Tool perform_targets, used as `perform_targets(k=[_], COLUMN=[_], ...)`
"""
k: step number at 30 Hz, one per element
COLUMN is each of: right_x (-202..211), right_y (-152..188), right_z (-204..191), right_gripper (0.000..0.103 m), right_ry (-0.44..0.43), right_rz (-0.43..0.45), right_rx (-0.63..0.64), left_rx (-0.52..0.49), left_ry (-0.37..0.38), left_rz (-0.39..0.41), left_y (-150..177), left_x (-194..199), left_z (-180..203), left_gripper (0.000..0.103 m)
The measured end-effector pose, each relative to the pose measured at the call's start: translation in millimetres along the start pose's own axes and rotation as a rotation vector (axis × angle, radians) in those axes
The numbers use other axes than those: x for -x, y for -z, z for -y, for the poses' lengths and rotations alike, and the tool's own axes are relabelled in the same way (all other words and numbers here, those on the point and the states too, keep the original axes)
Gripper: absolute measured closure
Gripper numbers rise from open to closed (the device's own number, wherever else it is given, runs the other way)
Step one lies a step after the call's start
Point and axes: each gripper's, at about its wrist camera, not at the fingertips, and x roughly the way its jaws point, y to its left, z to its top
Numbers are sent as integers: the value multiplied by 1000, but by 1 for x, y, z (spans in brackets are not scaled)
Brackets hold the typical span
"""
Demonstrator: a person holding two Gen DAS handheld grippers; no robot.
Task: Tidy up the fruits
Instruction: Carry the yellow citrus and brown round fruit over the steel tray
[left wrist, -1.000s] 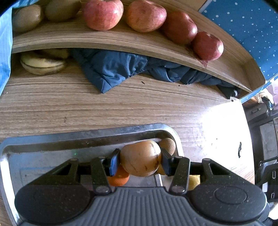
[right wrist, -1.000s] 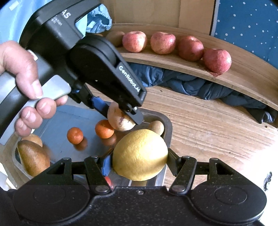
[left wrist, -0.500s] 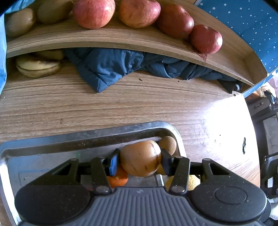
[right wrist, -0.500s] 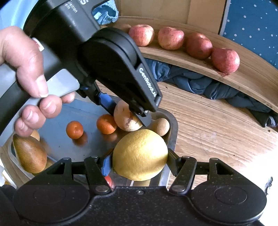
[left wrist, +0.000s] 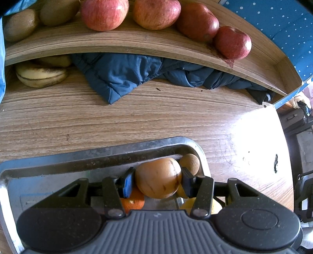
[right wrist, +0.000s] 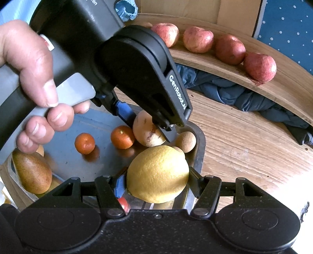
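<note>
While the wood-grain table (left wrist: 137, 117) fills mid-frame, the upper band holds a curved wooden shelf (left wrist: 137, 42) — kiwis (left wrist: 19, 24) at upper left, then four red apples (left wrist: 104, 13). Beneath it lie bananas (left wrist: 40, 75) and a crumpled blue jacket (left wrist: 125, 75). At lower centre, over the steel tray (left wrist: 109, 151), the left gripper (left wrist: 157, 180) is clenched on a brown pear (left wrist: 158, 179). In the right wrist view, the right gripper (right wrist: 157, 175) grips a lemon (right wrist: 157, 173) — mandarins (right wrist: 85, 143) rest on the tray left of it.
</note>
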Motion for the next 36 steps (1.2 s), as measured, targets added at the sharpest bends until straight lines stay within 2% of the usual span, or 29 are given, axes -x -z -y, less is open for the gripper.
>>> perform_targets(k=[32, 36], right_x=[-10, -9], right_y=[0, 0], right_z=[-7, -7], right_gripper=[38, 38], right_ry=[-12, -16], right_rz=[-27, -25], right_rx=[19, 18], left_rx=[15, 19], left_ry=[5, 6], left_rz=[-7, -11], left_y=[-1, -2], left_x=[-4, -4], left_z=[-5, -7], left_gripper=[49, 46])
